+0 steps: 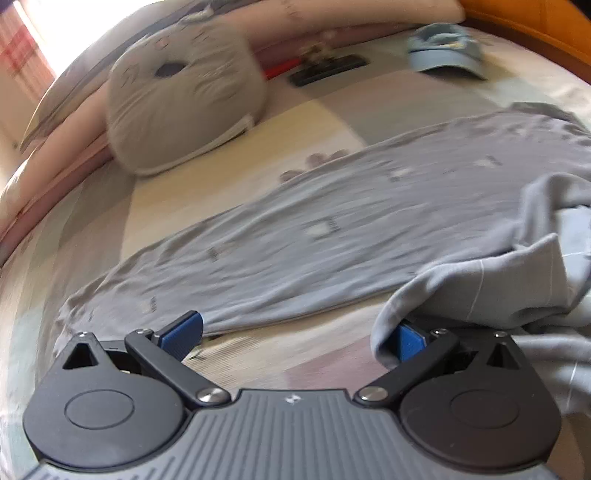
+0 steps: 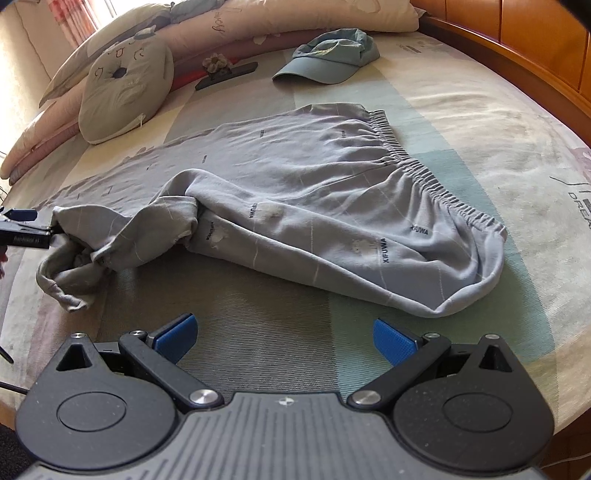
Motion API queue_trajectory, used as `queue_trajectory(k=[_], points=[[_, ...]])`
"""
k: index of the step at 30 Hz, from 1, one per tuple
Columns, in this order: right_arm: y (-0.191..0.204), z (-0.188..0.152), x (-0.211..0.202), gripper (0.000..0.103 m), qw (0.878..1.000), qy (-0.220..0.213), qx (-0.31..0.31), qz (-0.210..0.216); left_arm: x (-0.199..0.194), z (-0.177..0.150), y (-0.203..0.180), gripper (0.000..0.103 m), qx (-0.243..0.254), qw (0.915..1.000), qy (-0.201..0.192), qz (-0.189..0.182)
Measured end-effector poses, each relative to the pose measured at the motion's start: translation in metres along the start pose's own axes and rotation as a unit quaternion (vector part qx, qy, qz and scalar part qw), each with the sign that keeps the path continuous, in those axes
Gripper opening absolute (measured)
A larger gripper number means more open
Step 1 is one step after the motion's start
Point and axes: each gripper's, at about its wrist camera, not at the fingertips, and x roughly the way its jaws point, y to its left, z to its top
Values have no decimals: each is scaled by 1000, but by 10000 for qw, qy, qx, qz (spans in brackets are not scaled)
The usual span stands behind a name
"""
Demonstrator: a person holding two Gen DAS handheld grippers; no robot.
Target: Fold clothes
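Observation:
Light grey trousers (image 2: 314, 206) with an elastic waistband (image 2: 417, 166) lie on the bed sheet (image 2: 258, 295). One leg stretches flat toward the far left; the other leg (image 2: 122, 236) is bunched and folded back on itself. My left gripper (image 1: 295, 336) is open and low over the sheet, and the bunched leg's cuff (image 1: 406, 295) drapes over its right fingertip. In the right wrist view, that left gripper (image 2: 22, 225) shows at the far left edge against the cuff. My right gripper (image 2: 284, 338) is open, holding nothing, just short of the trousers' near edge.
A grey cat-face cushion (image 2: 125, 92) leans on rolled quilts (image 2: 295, 18) at the back. A blue cap (image 2: 328, 55) and a dark flat object with a flower (image 2: 225, 74) lie beyond the trousers. A wooden bed frame (image 2: 517, 33) runs along the right.

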Motion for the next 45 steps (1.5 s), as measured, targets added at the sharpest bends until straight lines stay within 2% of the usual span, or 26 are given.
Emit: queue_trajectory(k=[5,9,13,19,22,27,30,34,39,43,45], points=[[14,2,7,103,9997,65,-147,183,0,-6,6,102,112,9999,15,6],[30,4,17,103,9987,172,-334,336,8,-12,20,102,175,9994,232,189],[43,4,26,103,9973,269,-458,508,13,-15,46,102,-84,9984,366,429],[57,-1,40,103,9948,496,-588,665,10,-22,63,102,-328,9979,446,325],[61,-5,48,103,9937,614,-613,713,0,-26,63,102,-433,9981,421,126],[67,-7,52,103,9928,636,-727,716,-31,-33,53,102,-783,9951,239,-556],[67,-6,54,103,9923,629,-762,740,-46,-36,37,102,-969,9912,148,-888],[69,-3,57,103,9912,623,-880,766,-54,-36,7,102,-912,9870,62,-1324],[69,-3,58,103,9899,599,-1005,798,-34,-32,-29,102,-789,9930,348,-813],[66,-6,56,103,9899,512,-994,869,-19,-41,-45,102,-687,9943,645,-500],[64,-7,55,103,9899,469,-989,905,-18,-48,-49,103,-706,9931,785,-514]])
